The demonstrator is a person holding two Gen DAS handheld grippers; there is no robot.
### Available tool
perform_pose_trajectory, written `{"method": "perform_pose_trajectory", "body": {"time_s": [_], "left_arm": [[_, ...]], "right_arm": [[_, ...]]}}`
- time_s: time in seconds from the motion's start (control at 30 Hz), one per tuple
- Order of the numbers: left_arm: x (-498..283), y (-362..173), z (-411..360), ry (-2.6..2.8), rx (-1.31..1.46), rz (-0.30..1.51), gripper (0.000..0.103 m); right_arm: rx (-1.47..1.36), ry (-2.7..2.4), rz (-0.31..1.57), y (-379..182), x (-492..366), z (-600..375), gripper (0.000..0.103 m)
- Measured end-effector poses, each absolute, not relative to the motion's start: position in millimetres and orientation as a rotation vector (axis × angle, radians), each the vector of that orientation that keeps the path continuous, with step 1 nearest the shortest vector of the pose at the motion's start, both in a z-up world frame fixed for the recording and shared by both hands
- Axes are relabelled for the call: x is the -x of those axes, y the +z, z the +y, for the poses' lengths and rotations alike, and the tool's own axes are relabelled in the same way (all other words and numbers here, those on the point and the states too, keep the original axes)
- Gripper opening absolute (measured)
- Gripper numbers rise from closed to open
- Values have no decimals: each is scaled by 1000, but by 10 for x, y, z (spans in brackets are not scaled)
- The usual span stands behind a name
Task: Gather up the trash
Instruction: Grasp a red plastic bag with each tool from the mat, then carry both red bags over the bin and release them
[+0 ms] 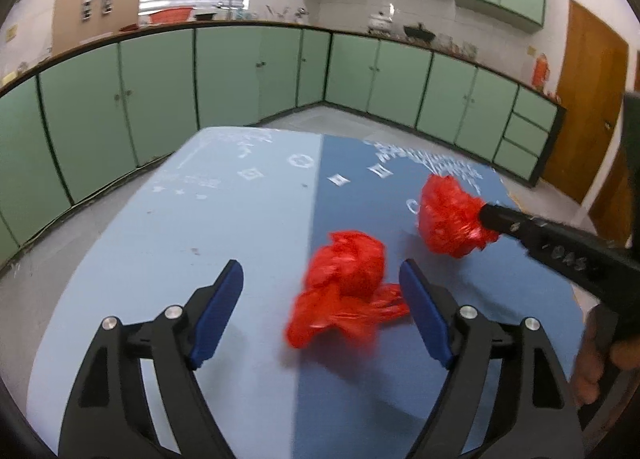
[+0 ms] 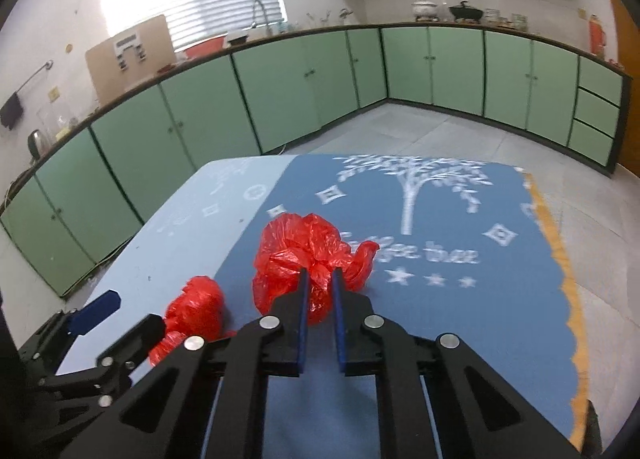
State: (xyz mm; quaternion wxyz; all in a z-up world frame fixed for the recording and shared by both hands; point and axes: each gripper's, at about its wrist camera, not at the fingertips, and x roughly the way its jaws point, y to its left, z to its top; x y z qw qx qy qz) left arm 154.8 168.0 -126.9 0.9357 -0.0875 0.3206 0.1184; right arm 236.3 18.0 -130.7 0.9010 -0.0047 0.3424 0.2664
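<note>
My right hand-held gripper is pinching 1 red bag on the blue bench, and my left hand-held gripper is wide around the other red bag, so I should squeeze next.

In the left wrist view the nearer red bag is smeared by motion blur, its folds unreadable. The hand at the right edge is cut off. In the right wrist view the printed lettering on the desk is too blurred to read, and black fingers hide the bag's near side.
</note>
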Motion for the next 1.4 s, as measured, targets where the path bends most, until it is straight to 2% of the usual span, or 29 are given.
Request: {"method": "perform_pose_trajectory", "body": {"time_s": [0.17, 0.23, 0.3, 0.4, 0.5, 0.83, 1.07, 1.4], "left_arm": [[-1735, -1403, 1579, 229, 178, 727, 77], [-1768, -1436, 1565, 223, 186, 741, 68], [-1816, -1480, 1552, 212, 201, 768, 42], [-1836, -1515, 1562, 215, 237, 779, 26], [-1787, -1490, 1536, 241, 240, 756, 19], [-1485, -1096, 1256, 225, 201, 655, 15], [-1307, -862, 860, 130, 192, 628, 15], [-1173, -865, 357, 39, 146, 636, 14]], "right_arm": [[18, 510, 692, -1253, -2300, -66, 10], [28, 496, 685, -1241, -2261, -136, 10], [27, 485, 680, -1229, -2221, -215, 10], [11, 475, 677, -1205, -2179, -310, 10], [3, 469, 673, -1181, -2148, -366, 9], [-16, 460, 630, -983, -1980, -567, 8], [-38, 436, 591, -792, -1768, -883, 3], [-75, 411, 643, -926, -1555, -1348, 1]]}}
